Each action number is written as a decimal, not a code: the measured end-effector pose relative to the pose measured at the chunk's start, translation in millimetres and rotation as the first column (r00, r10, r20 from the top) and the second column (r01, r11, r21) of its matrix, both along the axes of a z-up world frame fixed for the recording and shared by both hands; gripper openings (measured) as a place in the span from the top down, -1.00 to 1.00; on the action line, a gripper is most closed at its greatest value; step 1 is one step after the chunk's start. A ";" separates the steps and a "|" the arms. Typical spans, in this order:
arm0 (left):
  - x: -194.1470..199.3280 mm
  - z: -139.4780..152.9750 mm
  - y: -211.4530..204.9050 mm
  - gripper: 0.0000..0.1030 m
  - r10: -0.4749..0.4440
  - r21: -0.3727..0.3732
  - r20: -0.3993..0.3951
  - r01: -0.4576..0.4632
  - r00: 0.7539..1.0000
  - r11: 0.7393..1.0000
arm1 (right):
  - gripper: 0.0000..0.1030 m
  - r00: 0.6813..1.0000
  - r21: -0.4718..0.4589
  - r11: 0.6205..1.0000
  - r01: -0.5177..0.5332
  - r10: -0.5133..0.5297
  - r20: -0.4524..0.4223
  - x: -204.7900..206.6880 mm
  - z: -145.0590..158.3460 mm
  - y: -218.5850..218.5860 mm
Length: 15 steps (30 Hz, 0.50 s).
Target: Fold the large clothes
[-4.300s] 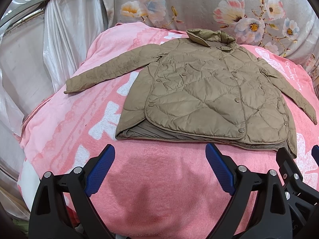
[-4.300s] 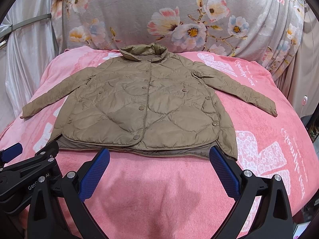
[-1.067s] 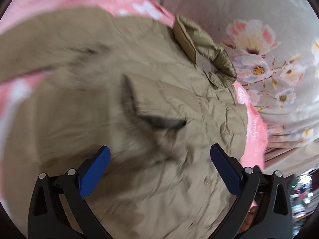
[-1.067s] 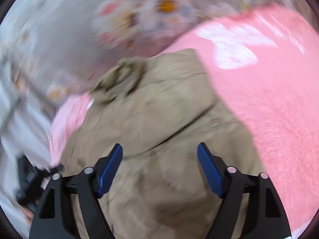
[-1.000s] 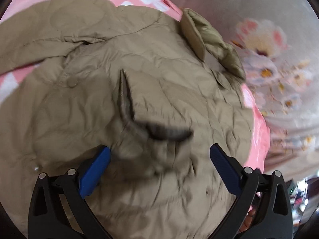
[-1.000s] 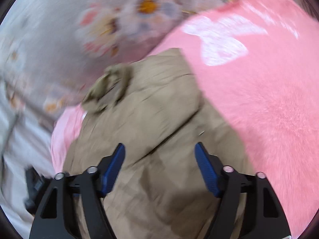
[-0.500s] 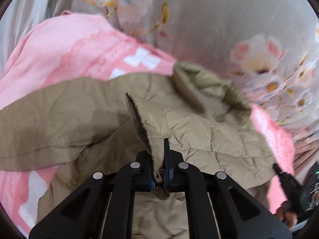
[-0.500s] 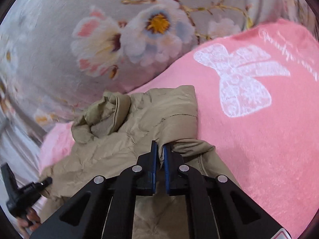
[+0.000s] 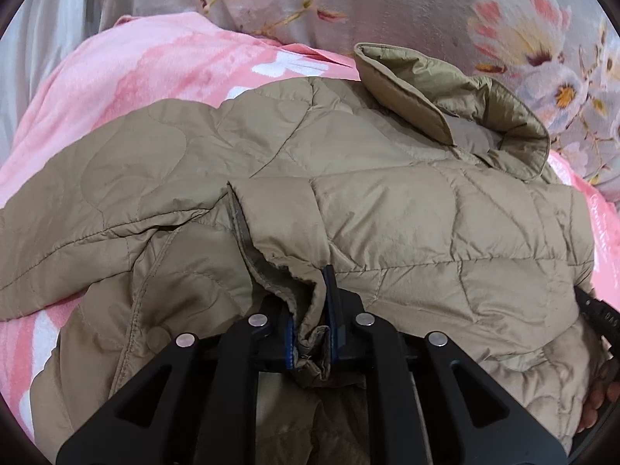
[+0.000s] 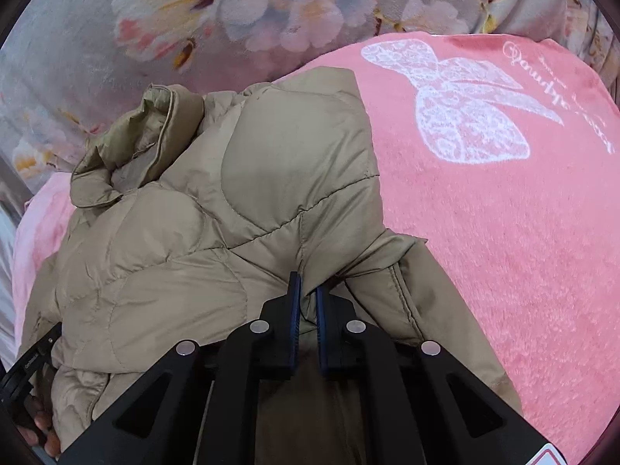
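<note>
On the pink blanket, before a flowered grey cloth, the left gripper pinches a fold of the tan quilted jacket, its jaws opening slightly; the right gripper is clamped on the jacket's other side, collar beyond

blanket script: white cursive, upside down, not legible
other gripper print: "DAS", partly cut off

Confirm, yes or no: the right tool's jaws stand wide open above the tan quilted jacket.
No: the right tool is shut on a fold of the tan quilted jacket.
</note>
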State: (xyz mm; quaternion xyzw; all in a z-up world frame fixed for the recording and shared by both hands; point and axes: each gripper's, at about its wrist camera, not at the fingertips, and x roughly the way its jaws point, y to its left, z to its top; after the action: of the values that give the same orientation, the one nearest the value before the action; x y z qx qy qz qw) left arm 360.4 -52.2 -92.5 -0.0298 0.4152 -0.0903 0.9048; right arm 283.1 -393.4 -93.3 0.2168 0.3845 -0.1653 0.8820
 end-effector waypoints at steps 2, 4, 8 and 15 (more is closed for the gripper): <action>-1.4 -0.5 -3.4 0.76 -0.003 0.019 0.009 0.002 1.000 1.000 | 0.90 1.000 0.009 1.000 -0.002 0.002 0.005 -0.8 -1.0 -2.5; -2.7 -0.2 -4.6 0.76 -0.004 0.026 0.014 0.004 1.000 1.000 | 0.86 1.000 0.023 1.000 -0.005 0.005 0.014 -3.4 -0.4 -3.8; -2.4 0.4 -0.3 0.76 -0.005 -0.011 0.014 0.005 1.000 1.000 | 0.61 0.996 -0.022 0.996 0.090 -0.090 -0.021 -36.1 28.6 13.1; -4.9 1.9 0.1 0.73 -0.002 -0.017 0.021 0.003 1.000 1.000 | 0.63 0.970 -0.132 0.965 -0.225 0.235 0.065 -9.9 70.3 125.4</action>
State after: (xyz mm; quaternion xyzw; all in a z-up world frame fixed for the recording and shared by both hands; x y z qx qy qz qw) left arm 355.5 -52.1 -90.6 -0.0360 0.4051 -0.0954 0.9086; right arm 273.1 -268.0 -23.0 0.1220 0.3601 -0.0766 0.9217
